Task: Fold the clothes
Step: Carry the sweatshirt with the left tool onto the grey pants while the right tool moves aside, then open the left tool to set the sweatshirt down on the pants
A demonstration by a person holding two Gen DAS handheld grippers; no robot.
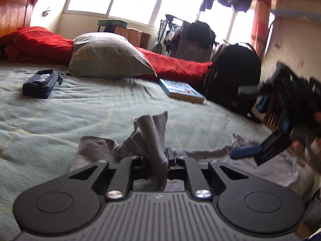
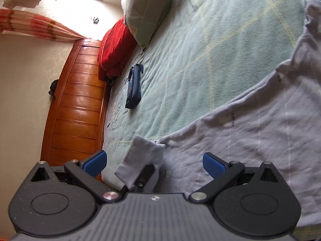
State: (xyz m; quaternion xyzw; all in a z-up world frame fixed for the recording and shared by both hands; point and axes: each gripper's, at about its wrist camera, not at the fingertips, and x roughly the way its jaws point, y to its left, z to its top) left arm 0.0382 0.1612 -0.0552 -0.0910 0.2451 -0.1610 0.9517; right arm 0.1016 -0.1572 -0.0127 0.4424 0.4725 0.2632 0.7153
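A grey garment [image 2: 260,130] lies spread on the green bed cover [image 2: 200,50]. In the left wrist view my left gripper [image 1: 158,156] is shut on a bunched edge of the garment [image 1: 152,136]. The cloth stands up in folds between the jaws and hides the pads. My right gripper [image 2: 154,164] is open, its blue pads [image 2: 94,163] wide apart. A loose folded corner of the garment [image 2: 138,160] lies between them, touching neither pad. The left wrist view also shows the right gripper [image 1: 238,122] at the right, blurred, above the garment's far edge.
On the bed lie a grey-green pillow [image 1: 108,56], a red blanket [image 1: 40,42], a dark blue pouch [image 1: 40,85] and a book [image 1: 180,90]. A black backpack [image 1: 234,76] stands at the bed's edge. The wooden headboard [image 2: 78,100] bounds one side.
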